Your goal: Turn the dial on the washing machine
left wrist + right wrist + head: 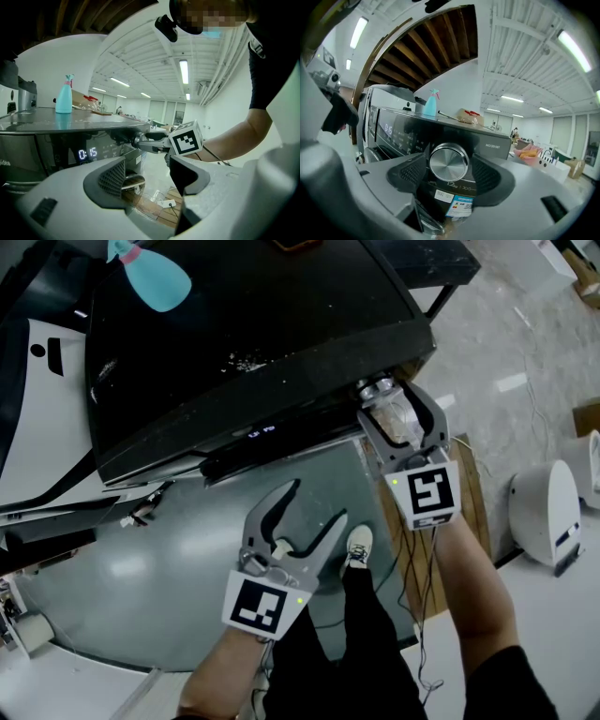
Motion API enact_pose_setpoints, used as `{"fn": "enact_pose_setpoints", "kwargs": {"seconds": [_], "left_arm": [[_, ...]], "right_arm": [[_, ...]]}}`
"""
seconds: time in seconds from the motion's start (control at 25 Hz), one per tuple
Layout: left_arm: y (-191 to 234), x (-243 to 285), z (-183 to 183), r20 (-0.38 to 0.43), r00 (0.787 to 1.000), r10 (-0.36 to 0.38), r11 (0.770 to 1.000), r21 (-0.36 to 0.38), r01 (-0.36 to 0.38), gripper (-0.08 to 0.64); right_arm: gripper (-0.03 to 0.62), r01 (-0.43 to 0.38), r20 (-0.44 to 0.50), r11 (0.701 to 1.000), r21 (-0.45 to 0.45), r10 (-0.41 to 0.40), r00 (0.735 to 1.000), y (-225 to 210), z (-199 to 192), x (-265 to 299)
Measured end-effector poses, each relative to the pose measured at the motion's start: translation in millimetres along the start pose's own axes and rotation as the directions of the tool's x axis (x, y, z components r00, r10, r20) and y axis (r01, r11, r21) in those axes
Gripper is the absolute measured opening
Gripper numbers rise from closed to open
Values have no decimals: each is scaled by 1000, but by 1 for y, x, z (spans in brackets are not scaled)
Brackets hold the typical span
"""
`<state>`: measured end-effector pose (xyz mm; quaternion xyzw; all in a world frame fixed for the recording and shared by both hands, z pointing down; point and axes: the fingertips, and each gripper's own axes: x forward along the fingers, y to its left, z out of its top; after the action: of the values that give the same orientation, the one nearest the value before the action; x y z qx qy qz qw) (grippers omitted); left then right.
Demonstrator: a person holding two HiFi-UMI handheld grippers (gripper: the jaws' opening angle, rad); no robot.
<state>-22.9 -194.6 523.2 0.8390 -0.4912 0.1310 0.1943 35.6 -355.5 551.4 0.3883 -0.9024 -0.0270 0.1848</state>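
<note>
The dark washing machine (262, 324) has a round silver dial (449, 162) at the right end of its control panel, seen in the head view as the dial (379, 389). My right gripper (448, 174) stands around the dial, one pad on each side. A thin dark gap shows at the right pad, so the jaws are open around it. The panel display (87, 153) reads 0:15. My left gripper (309, 512) hangs open and empty in front of the machine's grey door (141, 577). From the left gripper (147, 176) I see the right gripper (140, 140) at the panel.
A blue spray bottle (150, 273) and a bag stand on the machine's top. A wooden pallet (469, 484) with cables lies under the right arm. A white device (544, 512) sits on the floor at right. The person's shoe (358, 545) is below the door.
</note>
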Motion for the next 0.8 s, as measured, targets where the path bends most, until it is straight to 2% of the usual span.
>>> {"fn": "enact_pose_setpoints", "kwargs": {"seconds": [0.12,0.28,0.6,0.72,0.8], "left_arm": [[0,-1,0,-1,1000,2,1000,-1,-2,276],[0,-1,0,0,1000,3,1000,-1,-3,276],[-1,-1,-1,1,1000,1,1000,2,-1,276],[0,-1,-1,0,1000,2,1000,4,-2,276],[0,-1,-1,-1,1000,2,1000,6,-2,276]], "right_arm": [[302,12,-5,995,-101,-12,1000,2,2,-1],[302,16,-1,982,-189,-17,1000,6,3,1],[281,50,30,927,-372,-42,999,11,9,6],[264,53,32,925,-375,-44,999,12,8,5],[262,55,35,944,-326,-47,998,11,8,5]]}}
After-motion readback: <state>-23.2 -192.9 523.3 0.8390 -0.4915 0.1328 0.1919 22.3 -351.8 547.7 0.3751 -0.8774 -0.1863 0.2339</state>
